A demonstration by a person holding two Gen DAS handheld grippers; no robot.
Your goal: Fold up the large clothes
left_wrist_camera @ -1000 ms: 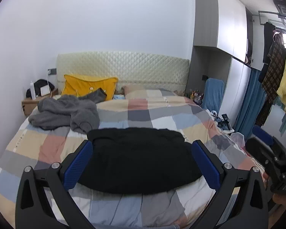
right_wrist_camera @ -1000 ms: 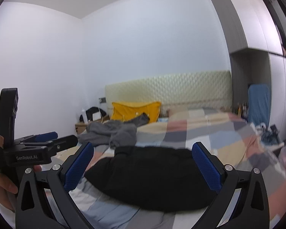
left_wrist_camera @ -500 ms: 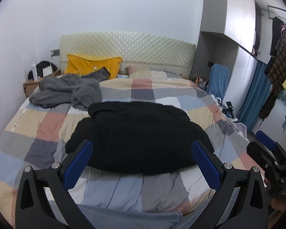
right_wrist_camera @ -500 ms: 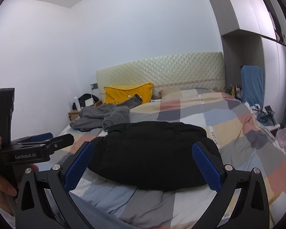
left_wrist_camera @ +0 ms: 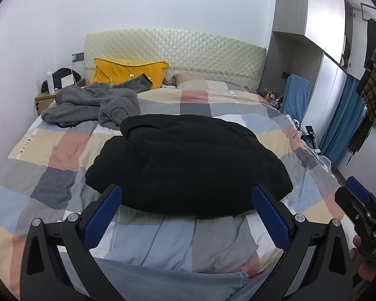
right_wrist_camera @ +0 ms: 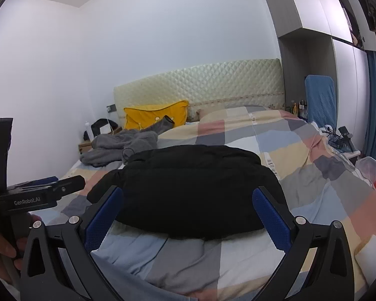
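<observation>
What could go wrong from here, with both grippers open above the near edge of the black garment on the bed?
1. The black garment looks thick and puffy; the open left gripper or right gripper may pinch only a top layer, so the fold could slip.
2. The grey garment lies touching or almost touching its far corner and might be dragged along.
3. The checked bedcover is wrinkled and could be grabbed too.

The other tongs (left_wrist_camera: pixel 358 200) only peek in at the right edge — can't tell their jaws. The bottles (right_wrist_camera: pixel 299 105) beside the headboard are too tiny to read. The black jacket (left_wrist_camera: pixel 188 160) hides the quilt under it — its sleeves aren't traceable either.
</observation>
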